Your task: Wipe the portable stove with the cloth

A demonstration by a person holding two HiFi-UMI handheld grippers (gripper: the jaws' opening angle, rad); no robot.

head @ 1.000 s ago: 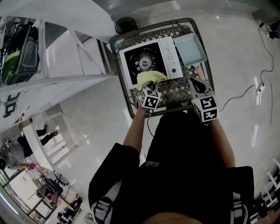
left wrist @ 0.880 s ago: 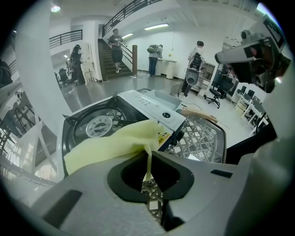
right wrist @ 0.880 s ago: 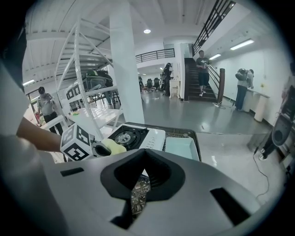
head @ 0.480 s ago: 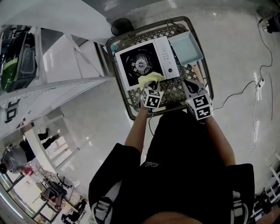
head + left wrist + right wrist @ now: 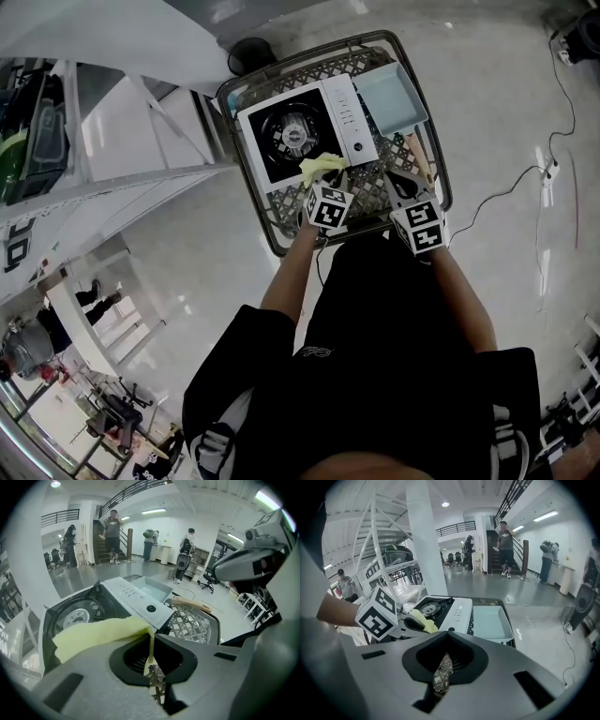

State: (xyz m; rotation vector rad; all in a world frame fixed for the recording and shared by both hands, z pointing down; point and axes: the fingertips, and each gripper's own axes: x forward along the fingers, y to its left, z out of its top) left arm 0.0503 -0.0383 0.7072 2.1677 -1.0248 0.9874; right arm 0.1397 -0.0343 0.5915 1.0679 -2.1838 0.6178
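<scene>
Here left tool (image 5: 323, 185) angled down, pinching cloth (image 5: 322, 166).

A glossy pale floor (image 5: 187, 253) is seen all round, with a thin cable (image 5: 506, 194) trailed across it. White shelving (image 5: 141, 131) is set off to the left, and a staircase (image 5: 490, 550) is lit by strip lights (image 5: 546, 515).

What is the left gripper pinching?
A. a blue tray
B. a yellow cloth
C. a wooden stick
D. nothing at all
B: the left gripper has its jaws closed on a corner of the yellow cloth, right by the stove.
</scene>
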